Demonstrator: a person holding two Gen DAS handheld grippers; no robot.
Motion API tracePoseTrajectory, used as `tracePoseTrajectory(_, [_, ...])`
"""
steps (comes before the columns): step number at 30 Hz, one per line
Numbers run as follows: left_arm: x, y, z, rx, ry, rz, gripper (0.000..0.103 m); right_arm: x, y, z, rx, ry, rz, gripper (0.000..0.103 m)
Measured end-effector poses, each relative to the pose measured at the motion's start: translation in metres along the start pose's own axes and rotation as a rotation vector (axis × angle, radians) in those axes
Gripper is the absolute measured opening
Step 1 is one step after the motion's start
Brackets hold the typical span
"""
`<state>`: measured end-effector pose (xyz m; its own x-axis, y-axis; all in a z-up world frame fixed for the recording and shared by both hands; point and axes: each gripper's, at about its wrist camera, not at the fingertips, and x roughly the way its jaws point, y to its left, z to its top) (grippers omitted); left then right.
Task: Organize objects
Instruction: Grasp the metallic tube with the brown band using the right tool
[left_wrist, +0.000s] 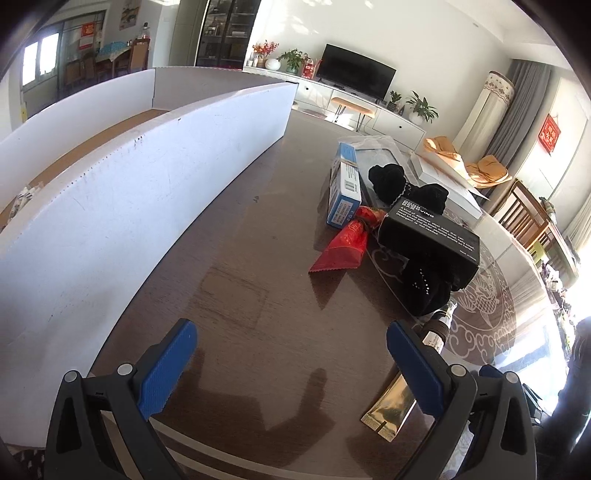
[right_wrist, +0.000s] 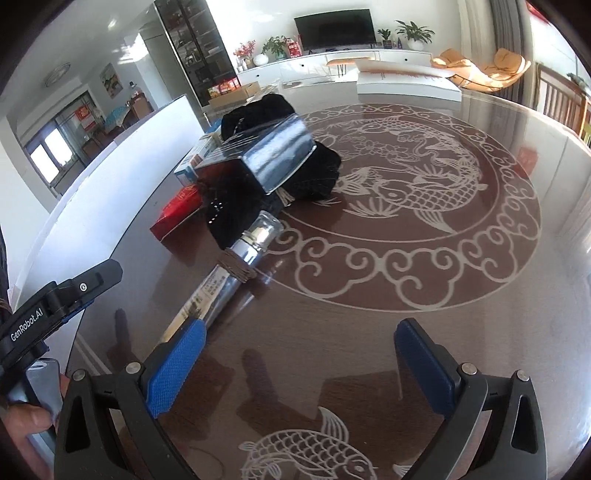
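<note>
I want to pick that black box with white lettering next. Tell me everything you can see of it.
The black rectangular cardboard box with white lettering looks glossy and closed. It sits tilted on a bundle of black fabric, not flat on the brown table. White text covers its top face. A red foil packet and a blue-and-white carton lie beside it. Neither tool touches it.
</note>
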<state>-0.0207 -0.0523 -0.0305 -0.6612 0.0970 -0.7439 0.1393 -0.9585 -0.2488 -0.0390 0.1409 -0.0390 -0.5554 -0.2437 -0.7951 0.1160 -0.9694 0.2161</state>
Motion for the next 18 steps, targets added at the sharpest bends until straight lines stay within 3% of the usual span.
tracePoseTrajectory(6, [-0.008,0.007,0.003,-0.036,-0.044,0.020,0.103,0.029,0.048,0.017,-0.123,-0.002,0.035,0.098])
tracePoseTrajectory(8, [-0.006,0.007,0.002,-0.034,-0.034,0.021,0.103,0.036,0.060,0.019,-0.205,0.008,0.009,0.085])
tracePoseTrajectory(9, [-0.005,0.006,0.002,-0.029,-0.032,0.022,0.103,0.036,0.064,0.019,-0.240,0.003,-0.013,0.068])
tracePoseTrajectory(10, [-0.005,0.005,0.002,-0.024,-0.030,0.021,0.103,0.036,0.065,0.018,-0.265,-0.001,-0.044,0.058])
tracePoseTrajectory(13, [-0.003,0.004,0.000,-0.015,-0.021,0.018,0.103,0.028,0.048,0.014,-0.257,-0.018,-0.074,0.040])
tracePoseTrajectory(18, [0.002,0.001,-0.002,-0.006,0.011,0.009,0.103,0.006,-0.007,0.004,-0.193,-0.048,-0.166,0.037])
